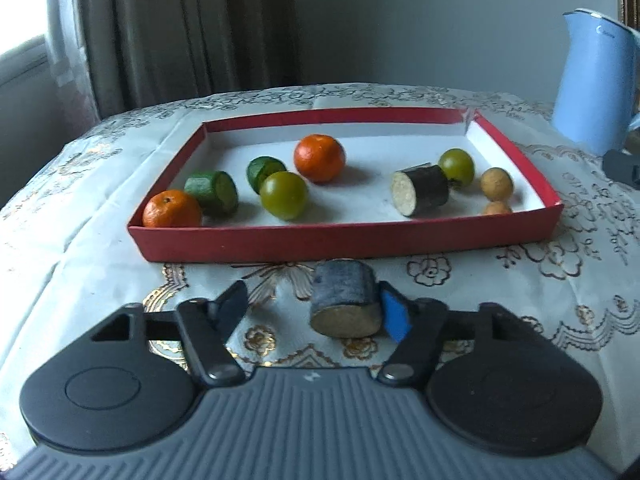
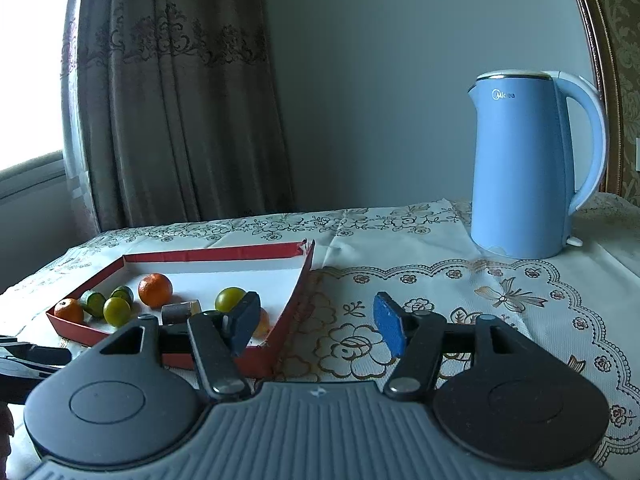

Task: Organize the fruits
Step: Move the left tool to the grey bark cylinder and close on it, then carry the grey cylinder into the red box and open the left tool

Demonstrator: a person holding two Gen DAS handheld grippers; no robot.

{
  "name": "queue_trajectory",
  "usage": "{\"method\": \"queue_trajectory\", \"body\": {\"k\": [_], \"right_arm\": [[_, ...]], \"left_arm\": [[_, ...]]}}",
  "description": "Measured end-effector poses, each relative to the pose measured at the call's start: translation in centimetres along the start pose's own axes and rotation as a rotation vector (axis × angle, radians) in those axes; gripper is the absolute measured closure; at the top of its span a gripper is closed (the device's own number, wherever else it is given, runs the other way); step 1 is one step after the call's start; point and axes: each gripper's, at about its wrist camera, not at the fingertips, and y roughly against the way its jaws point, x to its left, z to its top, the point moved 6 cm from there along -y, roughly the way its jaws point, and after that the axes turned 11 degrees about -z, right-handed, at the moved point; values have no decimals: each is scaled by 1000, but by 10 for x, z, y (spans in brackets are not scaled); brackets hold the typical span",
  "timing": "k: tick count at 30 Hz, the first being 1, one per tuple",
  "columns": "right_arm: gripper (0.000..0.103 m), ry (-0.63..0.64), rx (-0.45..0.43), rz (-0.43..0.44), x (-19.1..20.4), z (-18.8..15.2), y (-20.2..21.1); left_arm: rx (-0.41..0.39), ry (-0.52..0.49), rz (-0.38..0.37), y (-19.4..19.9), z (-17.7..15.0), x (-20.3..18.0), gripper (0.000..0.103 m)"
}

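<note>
A red tray (image 1: 344, 242) with a white floor holds two oranges (image 1: 319, 157), two green round fruits (image 1: 283, 195), two cucumber pieces (image 1: 212, 193), a dark eggplant piece (image 1: 420, 195) and two small tan fruits (image 1: 496, 183). My left gripper (image 1: 314, 312) is open just in front of the tray. A second dark eggplant piece (image 1: 345, 304) lies on the cloth between its fingers, against the blue right pad (image 1: 394, 314), clear of the left one. My right gripper (image 2: 318, 322) is open and empty beside the tray's (image 2: 292, 300) right front corner.
A blue electric kettle (image 2: 524, 168) stands at the back right of the table; it also shows in the left wrist view (image 1: 592, 84). An embroidered tablecloth (image 2: 420, 280) covers the table. Curtains (image 2: 180, 100) hang behind. The table edge curves away at the left.
</note>
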Motion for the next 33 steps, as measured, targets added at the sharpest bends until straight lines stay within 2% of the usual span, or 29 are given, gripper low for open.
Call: {"method": "queue_trajectory", "body": {"k": [2,4,11,19,33], "right_arm": [[41,1,2,-2,0,0,0],[41,1,3,-4,-1,0,0],[41,8,5,-9,-1,-1,-1],[41,9,7,-14,-1,-2,-2],[41,5,7,-11,-1,-1,-1]], "left_arm": [[-2,-19,-13,1,0,-5,60],[-1,-31,-31,1,0,-9,69],[-58,-20,-15,16,2,-5,71],[-121,-35,29,37,21,-6,71],[-177,-37,70,46,44,-8,71]]}}
